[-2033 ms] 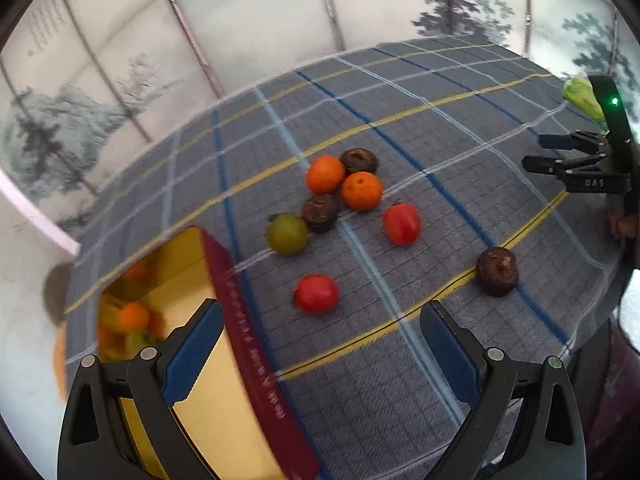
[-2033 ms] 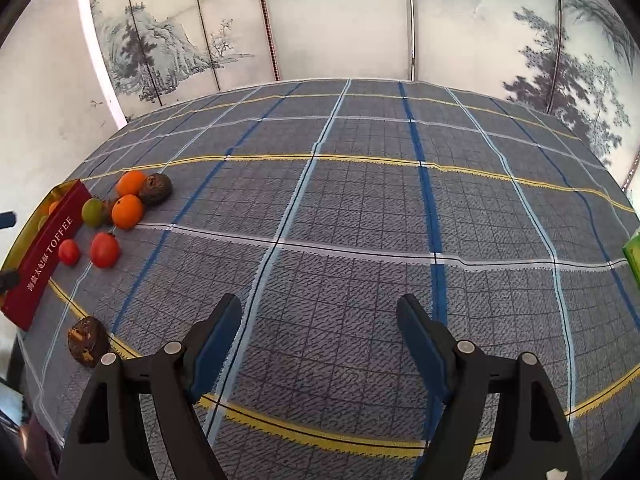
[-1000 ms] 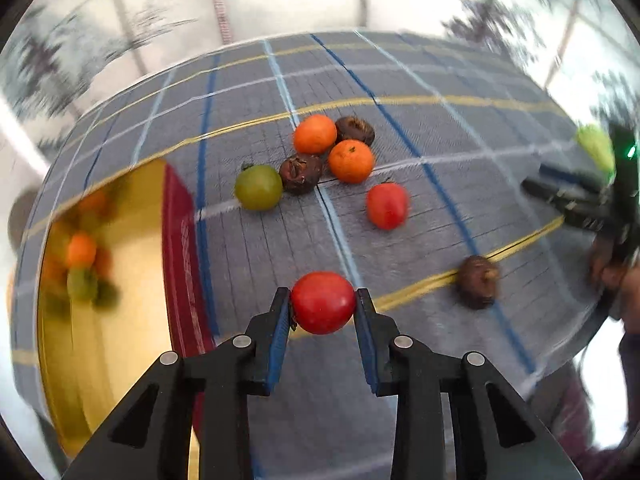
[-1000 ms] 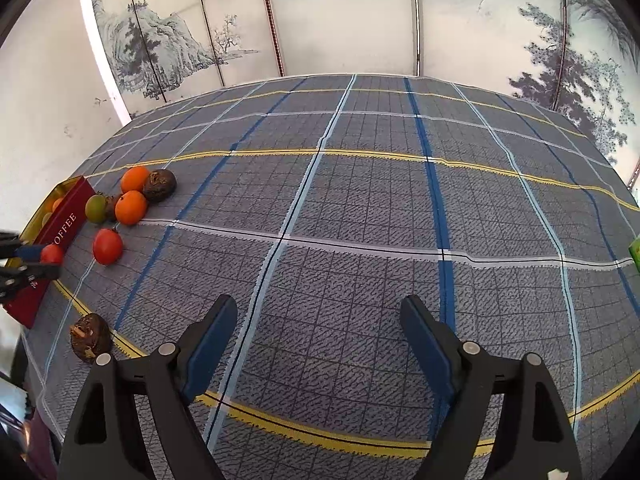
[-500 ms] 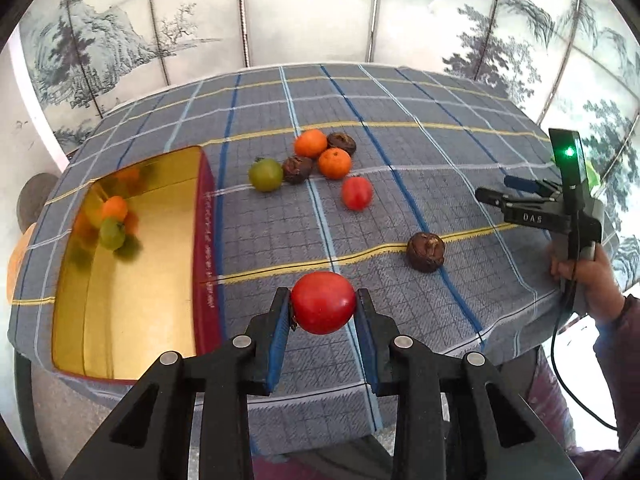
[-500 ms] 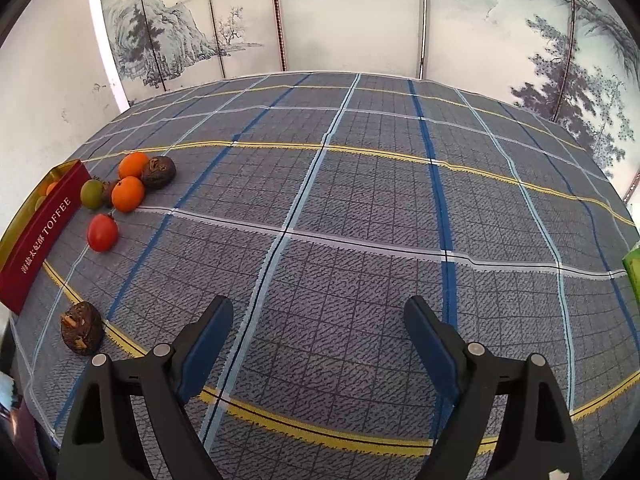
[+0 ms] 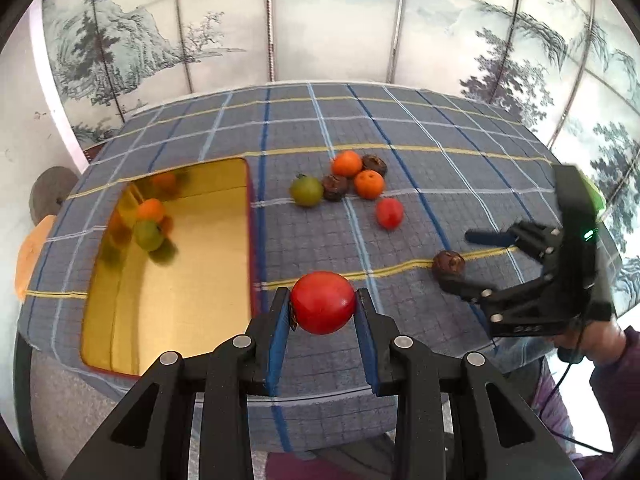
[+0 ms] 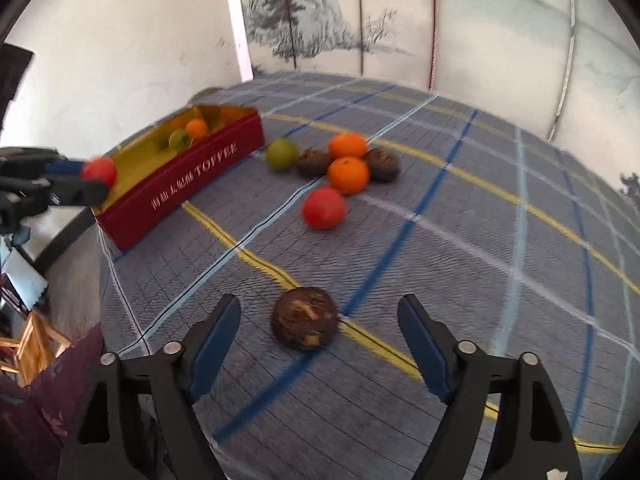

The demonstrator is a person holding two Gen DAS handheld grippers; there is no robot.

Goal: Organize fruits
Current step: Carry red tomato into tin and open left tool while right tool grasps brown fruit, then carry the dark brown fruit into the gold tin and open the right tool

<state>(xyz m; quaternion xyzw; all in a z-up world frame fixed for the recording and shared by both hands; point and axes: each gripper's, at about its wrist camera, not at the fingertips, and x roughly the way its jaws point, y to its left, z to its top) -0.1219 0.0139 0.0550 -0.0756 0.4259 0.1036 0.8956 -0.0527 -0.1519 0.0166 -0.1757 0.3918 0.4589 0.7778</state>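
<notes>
- Left gripper (image 7: pixel 323 307) pinched a red tomato (image 7: pixel 322 302) between its blue pads, held clear of the worktop (image 7: pixel 400 132).
- Ahead and to its left sat the gold-lined toffee box (image 7: pixel 176 272), with an orange and a green fruit inside.
- Right gripper (image 8: pixel 320 330) stood spread wide, a dark brown fruit (image 8: pixel 305 323) lying on the worktop between its fingers.
- Beyond that fruit lay a second red tomato (image 8: pixel 323 207), two oranges, a green fruit and two brown ones.

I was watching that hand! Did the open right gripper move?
Yes. The right gripper swung left toward the wrinkly brown fruit on the yellow stripe.
</notes>
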